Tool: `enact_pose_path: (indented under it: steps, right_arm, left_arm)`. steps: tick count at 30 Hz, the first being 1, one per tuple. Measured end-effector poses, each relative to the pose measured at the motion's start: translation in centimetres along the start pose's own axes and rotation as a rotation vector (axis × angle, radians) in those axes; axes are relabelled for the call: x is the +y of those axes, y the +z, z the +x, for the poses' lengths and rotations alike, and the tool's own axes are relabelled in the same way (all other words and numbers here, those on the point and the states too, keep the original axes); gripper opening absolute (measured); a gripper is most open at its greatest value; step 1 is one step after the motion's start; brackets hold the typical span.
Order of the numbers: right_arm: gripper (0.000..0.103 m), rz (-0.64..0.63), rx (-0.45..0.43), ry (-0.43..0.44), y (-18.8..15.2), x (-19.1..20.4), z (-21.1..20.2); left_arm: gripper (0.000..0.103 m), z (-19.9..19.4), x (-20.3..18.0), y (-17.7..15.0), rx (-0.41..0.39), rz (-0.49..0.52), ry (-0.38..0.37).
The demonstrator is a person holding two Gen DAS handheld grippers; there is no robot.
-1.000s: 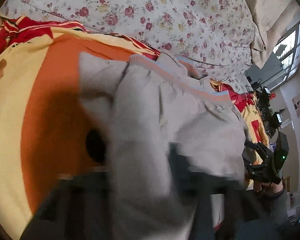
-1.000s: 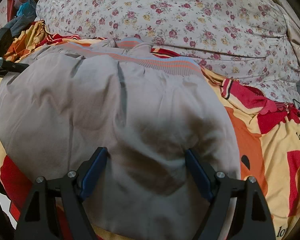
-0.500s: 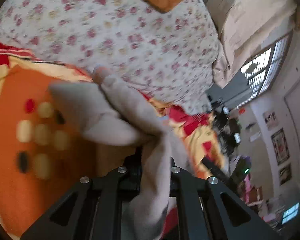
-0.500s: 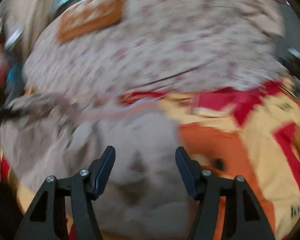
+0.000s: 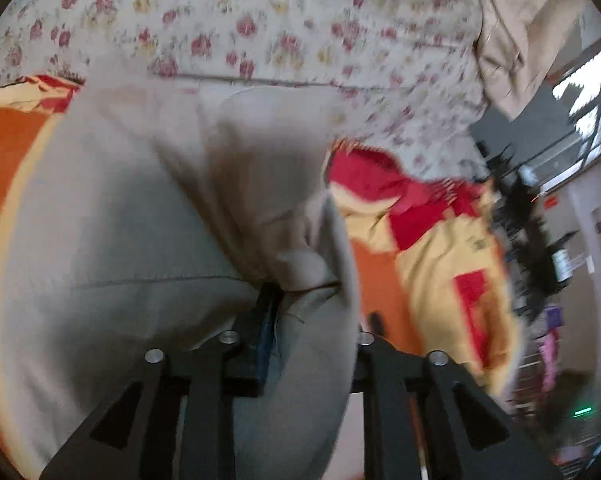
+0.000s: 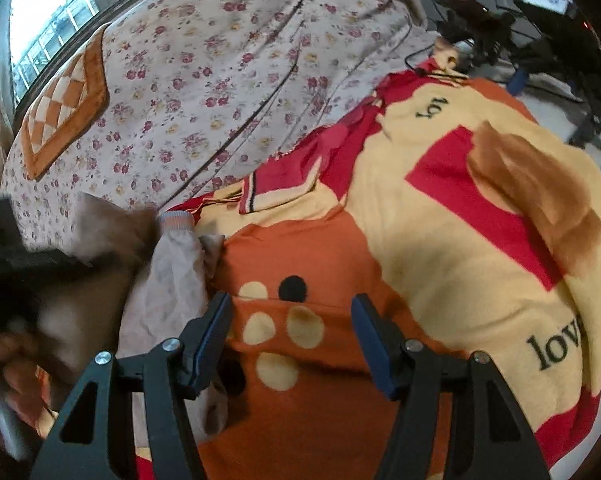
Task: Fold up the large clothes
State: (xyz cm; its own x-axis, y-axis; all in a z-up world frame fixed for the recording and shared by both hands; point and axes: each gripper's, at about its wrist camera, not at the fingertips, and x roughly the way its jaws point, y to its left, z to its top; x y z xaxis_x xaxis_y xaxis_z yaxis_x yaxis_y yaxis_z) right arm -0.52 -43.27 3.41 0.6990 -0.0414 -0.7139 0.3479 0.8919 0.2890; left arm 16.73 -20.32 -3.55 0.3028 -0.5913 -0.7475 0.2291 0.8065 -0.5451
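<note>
Swung aside, right gripper now faces orange blanket — floral quilt beyond

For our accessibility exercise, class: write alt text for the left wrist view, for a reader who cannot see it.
The left hand-held gripper has a bunched fold of a large beige-grey fabric garment between its fingers while its jaws are opening. The garment lies on an orange, yellow and red printed blanket. Behind it lies a cream quilt with small red flowers.
</note>
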Motion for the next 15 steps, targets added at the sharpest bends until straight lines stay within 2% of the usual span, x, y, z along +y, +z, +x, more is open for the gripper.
enact_pose_path:
  steps: [2,3,5,9,12,15]
  right_arm:
    - [0.065,0.005,-0.001,0.005,0.1,-0.5,-0.1]
    - [0.065,0.009,-0.003,0.005,0.1,-0.8,-0.2]
    - [0.065,0.019,-0.009,0.007,0.1,-1.3,-0.4]
    - [0.065,0.059,-0.032,0.016,0.5,-1.8,-0.8]
    - [0.065,0.069,-0.058,0.029,0.8,-1.2,-1.0]
    - [0.065,0.035,-0.081,0.026,1.0,0.2,-1.0]
  left_arm:
    - [0.02,0.3,-0.7,-1.5,-0.048,0.065,0.037]
    - [0.024,0.1,-1.1,-1.9,-0.062,0.093,0.039]
    - [0.039,-0.9,-2.0,-2.8,-0.083,0.144,0.02]
    - [0.041,-3.9,-3.2,-3.7,-0.094,0.154,-0.043]
    - [0.041,-7.8,-3.8,-4.6,-0.108,0.165,-0.151]
    - [0.041,-11.7,-4.0,-5.4,-0.17,0.247,-0.115]
